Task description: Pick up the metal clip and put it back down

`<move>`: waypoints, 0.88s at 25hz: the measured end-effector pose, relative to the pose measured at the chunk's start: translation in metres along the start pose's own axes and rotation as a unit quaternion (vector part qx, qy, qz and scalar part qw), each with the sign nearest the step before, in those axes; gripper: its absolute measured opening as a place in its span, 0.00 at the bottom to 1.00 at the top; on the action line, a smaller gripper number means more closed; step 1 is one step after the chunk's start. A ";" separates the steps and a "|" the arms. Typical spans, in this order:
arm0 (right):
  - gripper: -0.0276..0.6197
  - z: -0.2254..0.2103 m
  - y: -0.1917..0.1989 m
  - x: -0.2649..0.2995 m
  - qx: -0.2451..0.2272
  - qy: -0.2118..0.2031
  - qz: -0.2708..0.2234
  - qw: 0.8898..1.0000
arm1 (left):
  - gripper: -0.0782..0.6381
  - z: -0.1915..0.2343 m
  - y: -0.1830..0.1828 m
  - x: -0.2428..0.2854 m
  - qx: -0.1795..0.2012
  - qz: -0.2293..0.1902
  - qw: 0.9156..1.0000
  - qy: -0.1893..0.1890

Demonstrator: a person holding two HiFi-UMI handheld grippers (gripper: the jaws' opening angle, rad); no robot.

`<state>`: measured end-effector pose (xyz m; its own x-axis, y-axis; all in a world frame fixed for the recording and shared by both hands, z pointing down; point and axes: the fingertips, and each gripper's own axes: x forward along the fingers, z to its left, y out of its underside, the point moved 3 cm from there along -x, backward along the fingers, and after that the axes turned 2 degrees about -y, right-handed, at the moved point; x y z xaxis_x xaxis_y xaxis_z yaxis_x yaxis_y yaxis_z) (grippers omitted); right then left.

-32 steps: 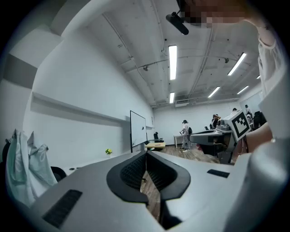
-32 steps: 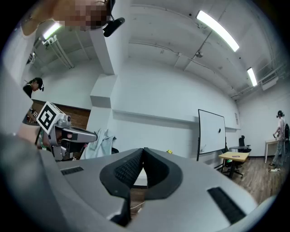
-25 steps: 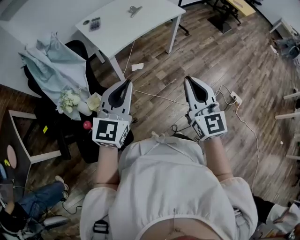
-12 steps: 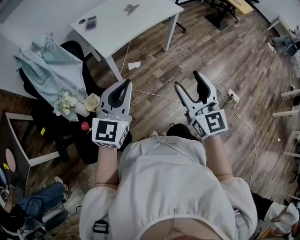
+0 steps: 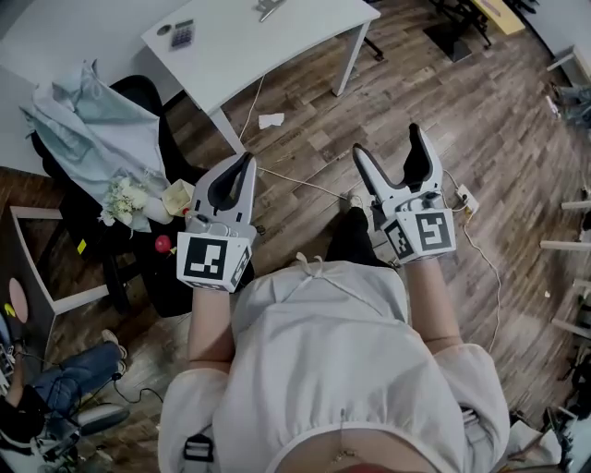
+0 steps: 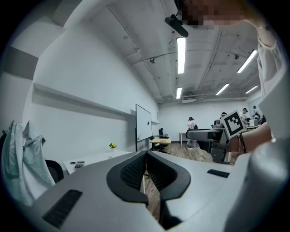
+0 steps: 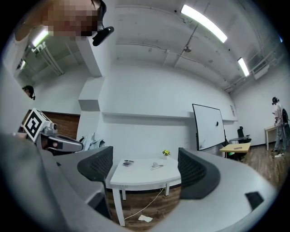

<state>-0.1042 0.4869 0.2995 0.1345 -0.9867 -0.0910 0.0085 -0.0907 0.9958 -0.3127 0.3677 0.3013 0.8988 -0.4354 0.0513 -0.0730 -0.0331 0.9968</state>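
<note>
The metal clip (image 5: 268, 9) lies on the far part of the white table (image 5: 242, 48), well ahead of both grippers. In the right gripper view the clip (image 7: 157, 167) shows small on the table top (image 7: 136, 174), framed between the jaws. My right gripper (image 5: 388, 143) is held level over the wood floor; its jaws have just been opening, stand wide apart and have nothing between them. My left gripper (image 5: 247, 161) is also level, its jaws shut together and empty. In the left gripper view its pads (image 6: 136, 170) meet, and it faces past the table.
A calculator (image 5: 183, 34) lies on the table's left end. A dark chair draped with pale green cloth (image 5: 83, 111) stands left of the table, a bouquet (image 5: 125, 199) beside it. A paper scrap (image 5: 271, 120), cables and a power strip (image 5: 466, 196) lie on the floor.
The right gripper's jaws went from shut to wide open. Both grippers moved forward toward the table, and a dark shoe now shows between them.
</note>
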 end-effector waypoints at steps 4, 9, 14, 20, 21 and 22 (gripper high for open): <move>0.73 -0.042 0.009 0.042 0.004 -0.031 0.006 0.999 | 0.14 0.004 0.001 0.042 -0.002 0.011 0.999 -0.036; 0.73 -0.101 0.018 0.106 0.008 -0.084 0.026 0.996 | 0.14 0.008 -0.003 0.112 -0.008 0.023 0.996 -0.086; 0.73 -0.166 0.023 0.172 0.007 -0.143 0.052 0.988 | 0.14 0.009 -0.015 0.188 -0.014 0.026 0.990 -0.139; 0.73 -0.220 0.035 0.237 -0.003 -0.193 0.074 0.978 | 0.14 0.016 -0.016 0.259 -0.021 0.028 0.982 -0.186; 0.73 -0.226 0.037 0.245 -0.004 -0.201 0.076 0.976 | 0.14 0.016 -0.016 0.269 -0.021 0.030 0.981 -0.191; 0.73 -0.231 0.039 0.254 -0.005 -0.210 0.079 0.975 | 0.14 0.017 -0.015 0.278 -0.021 0.033 0.980 -0.196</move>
<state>0.1594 0.2641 0.3164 -0.2822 -0.9566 0.0720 0.0303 0.0661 0.9974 -0.0687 0.2322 0.2994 0.6566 -0.7482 0.0955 -0.0993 0.0397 0.9943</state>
